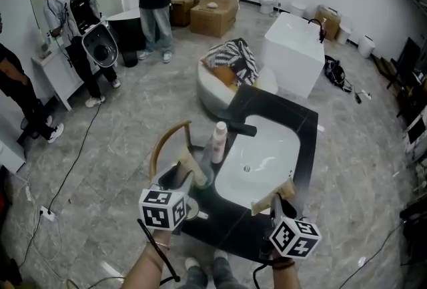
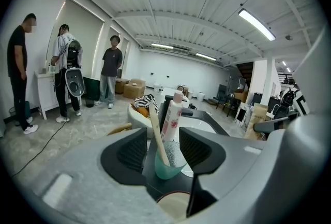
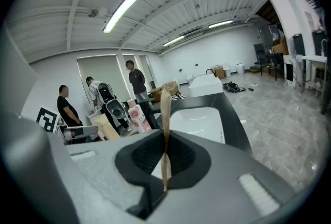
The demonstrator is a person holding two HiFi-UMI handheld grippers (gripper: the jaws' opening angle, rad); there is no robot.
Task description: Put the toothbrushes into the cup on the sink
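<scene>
On the near left of the black sink stands a teal, see-through cup. A pale wooden toothbrush leans in it, top tipped left. Just beyond the cup is a white bottle with a pink label. The left gripper has its jaws spread wide on either side of the cup, pads clear of it. The right gripper, at the sink's near right, is clamped on a second toothbrush. It is tan and slim like the first and stands upright, wider end topmost.
</scene>
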